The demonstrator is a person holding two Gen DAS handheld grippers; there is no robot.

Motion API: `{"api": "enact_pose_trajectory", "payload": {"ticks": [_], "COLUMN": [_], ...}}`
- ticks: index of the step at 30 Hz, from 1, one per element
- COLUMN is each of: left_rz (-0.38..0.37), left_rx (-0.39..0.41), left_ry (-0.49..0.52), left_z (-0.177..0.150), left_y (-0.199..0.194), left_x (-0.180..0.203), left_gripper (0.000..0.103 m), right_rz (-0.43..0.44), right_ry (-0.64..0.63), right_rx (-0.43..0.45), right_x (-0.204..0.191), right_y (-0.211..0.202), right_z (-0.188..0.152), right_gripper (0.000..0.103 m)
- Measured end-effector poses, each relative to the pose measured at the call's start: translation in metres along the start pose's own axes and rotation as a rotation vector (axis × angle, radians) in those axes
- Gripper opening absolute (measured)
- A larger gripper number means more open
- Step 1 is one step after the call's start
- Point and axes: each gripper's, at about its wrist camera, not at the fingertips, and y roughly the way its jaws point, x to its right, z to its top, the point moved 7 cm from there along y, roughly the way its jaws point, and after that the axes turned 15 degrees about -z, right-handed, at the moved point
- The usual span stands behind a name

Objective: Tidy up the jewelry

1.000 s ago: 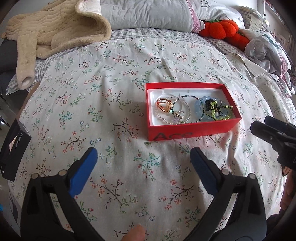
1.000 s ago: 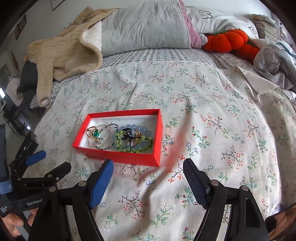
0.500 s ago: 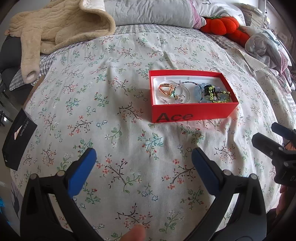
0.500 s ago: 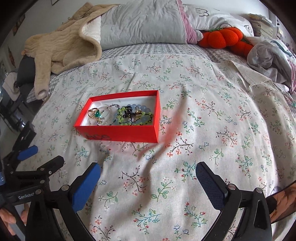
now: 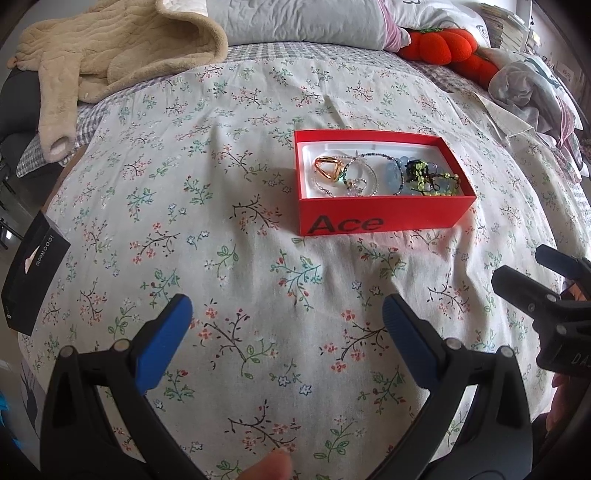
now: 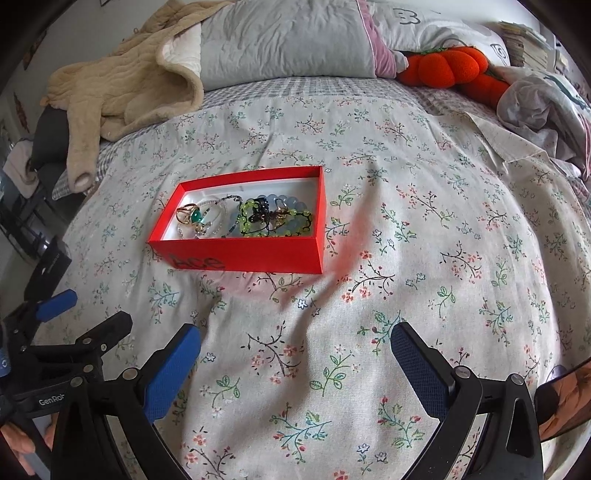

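A red box (image 5: 380, 219) marked "Ace" sits on the floral bedspread, also in the right wrist view (image 6: 243, 254). Inside lie a gold ring (image 5: 327, 168), beaded bracelets (image 5: 364, 177), pale blue beads (image 5: 393, 175) and a green-and-black bead piece (image 5: 430, 179); the right wrist view shows the gold ring with its green stone (image 6: 190, 215) and the green bead piece (image 6: 258, 219). My left gripper (image 5: 286, 321) is open and empty, well short of the box. My right gripper (image 6: 295, 349) is open and empty, also short of it.
A black phone box (image 5: 31, 273) lies at the bed's left edge. A beige fleece robe (image 5: 110, 51), grey pillow (image 5: 303, 18), orange pumpkin plush (image 5: 443, 46) and crumpled clothes (image 5: 532, 88) lie at the back. The right gripper shows at the right of the left wrist view (image 5: 546, 299).
Both grippers have pulled back from the red box toward the near edge of the bed. The box and jewelry have not moved. Both stay open.
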Motion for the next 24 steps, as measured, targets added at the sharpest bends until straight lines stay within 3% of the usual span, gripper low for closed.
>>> {"api": "enact_pose_trajectory", "payload": {"ticks": [24], "left_rz": [0.011], "left_rx": [-0.047], "left_ry": [0.036], "left_z": [-0.010], "left_y": [0.016], "left_x": [0.008], "left_gripper": [0.102], "right_rz": [-0.039], "right_ry": [-0.066], "right_rx": [-0.004], "right_x": [0.002], "right_y": [0.006], "right_z": [-0.010], "right_gripper": [0.103]}}
